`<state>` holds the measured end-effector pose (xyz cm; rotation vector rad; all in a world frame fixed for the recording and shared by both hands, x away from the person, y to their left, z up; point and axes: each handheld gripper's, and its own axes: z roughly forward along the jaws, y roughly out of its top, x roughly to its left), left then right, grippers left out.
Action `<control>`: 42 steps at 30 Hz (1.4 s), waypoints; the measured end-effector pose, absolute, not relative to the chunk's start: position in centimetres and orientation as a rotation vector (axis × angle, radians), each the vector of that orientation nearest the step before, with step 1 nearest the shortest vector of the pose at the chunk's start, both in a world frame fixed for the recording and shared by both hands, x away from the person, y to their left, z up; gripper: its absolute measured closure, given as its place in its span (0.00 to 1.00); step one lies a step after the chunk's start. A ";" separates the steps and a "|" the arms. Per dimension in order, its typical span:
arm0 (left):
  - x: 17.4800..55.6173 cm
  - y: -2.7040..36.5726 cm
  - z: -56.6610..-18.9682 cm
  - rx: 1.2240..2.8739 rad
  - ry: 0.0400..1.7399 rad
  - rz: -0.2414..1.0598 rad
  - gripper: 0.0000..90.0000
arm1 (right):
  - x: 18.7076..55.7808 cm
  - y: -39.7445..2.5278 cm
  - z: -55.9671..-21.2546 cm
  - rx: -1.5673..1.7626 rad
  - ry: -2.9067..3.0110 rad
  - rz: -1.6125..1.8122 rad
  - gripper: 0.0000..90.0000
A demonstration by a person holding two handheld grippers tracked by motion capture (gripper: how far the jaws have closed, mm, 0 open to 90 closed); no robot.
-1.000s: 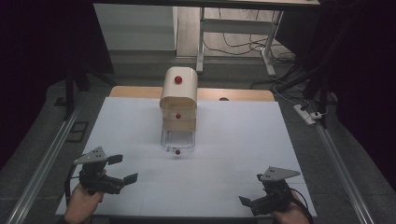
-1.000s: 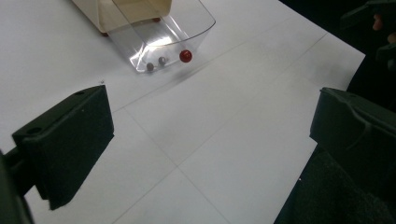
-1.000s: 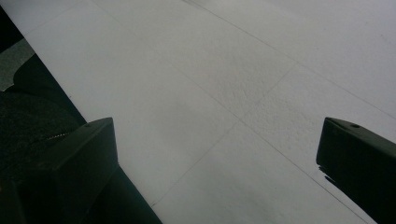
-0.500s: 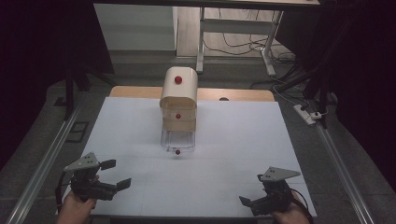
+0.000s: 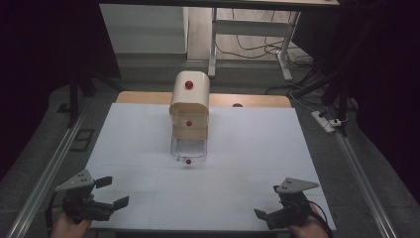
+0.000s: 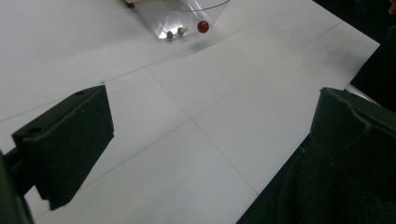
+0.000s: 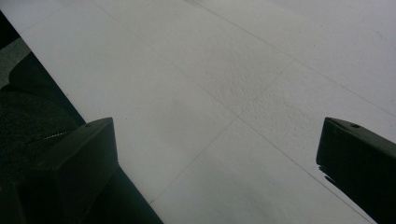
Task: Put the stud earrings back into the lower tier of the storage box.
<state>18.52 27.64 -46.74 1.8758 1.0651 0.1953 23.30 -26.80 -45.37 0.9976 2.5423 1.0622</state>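
Observation:
A small wooden cabinet point(image 5: 189, 101) with a rounded top and red knobs stands at the middle of the white table point(image 5: 247, 144). Its clear bottom drawer point(image 5: 188, 150) is pulled out toward me, and that drawer point(image 6: 187, 18) with its red knob point(image 6: 203, 26) lies far ahead in the left gripper view. My left gripper point(image 5: 113, 192) is open at the table's near left corner, nothing between its jaws point(image 6: 210, 140). My right gripper point(image 5: 267, 206) is open at the near right, over bare table point(image 7: 215, 154).
A wooden board point(image 5: 257, 101) shows behind the white sheet. Metal rails point(image 5: 44, 173) run along both sides of the table. A power strip and cables point(image 5: 327, 121) lie on the floor at the right. Dark fabric point(image 6: 327, 196) lies past the table's near edge.
My left gripper has drawn back to the left and toward the near edge, staying open. The right gripper and the cabinet have not moved.

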 end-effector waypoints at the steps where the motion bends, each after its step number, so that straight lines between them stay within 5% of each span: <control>1: 18.4 27.8 -46.8 1.872 1.067 0.197 0.00 | 23.3 -26.8 -45.4 0.999 2.542 1.062 0.00; 42: 13.6 32.8 -47.7 1.794 1.232 0.269 0.00 | 23.4 -26.9 -45.4 1.021 2.529 1.060 0.00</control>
